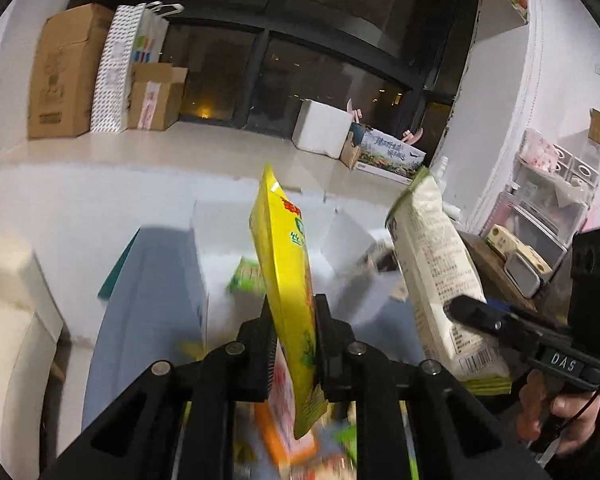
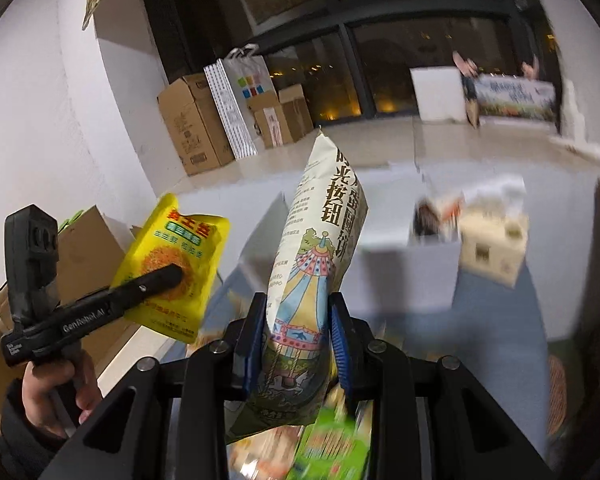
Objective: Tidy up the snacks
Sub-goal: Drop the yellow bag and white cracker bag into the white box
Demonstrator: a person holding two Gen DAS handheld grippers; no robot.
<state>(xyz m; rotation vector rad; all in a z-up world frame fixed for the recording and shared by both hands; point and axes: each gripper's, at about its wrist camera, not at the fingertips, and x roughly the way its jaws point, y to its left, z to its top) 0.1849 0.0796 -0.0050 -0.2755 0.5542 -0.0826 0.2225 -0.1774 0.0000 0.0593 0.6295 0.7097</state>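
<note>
The flat yellow foil snack pouch [image 2: 172, 264] bears red lettering, a green band and an orange round picture. The tall cream paper snack bag [image 2: 312, 280] carries dark characters and a carousel drawing in blue, red and yellow. Far left, plain brown cardboard boxes [image 1: 66, 76].

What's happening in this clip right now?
A person is sorting snacks with a handheld gripper in each hand. The left gripper is shut on a yellow snack packet, and the right gripper is shut on a cream snack bag with a carousel drawing. Both packs are held up above a blurred pile of other snacks, with white open boxes just beyond.
</note>
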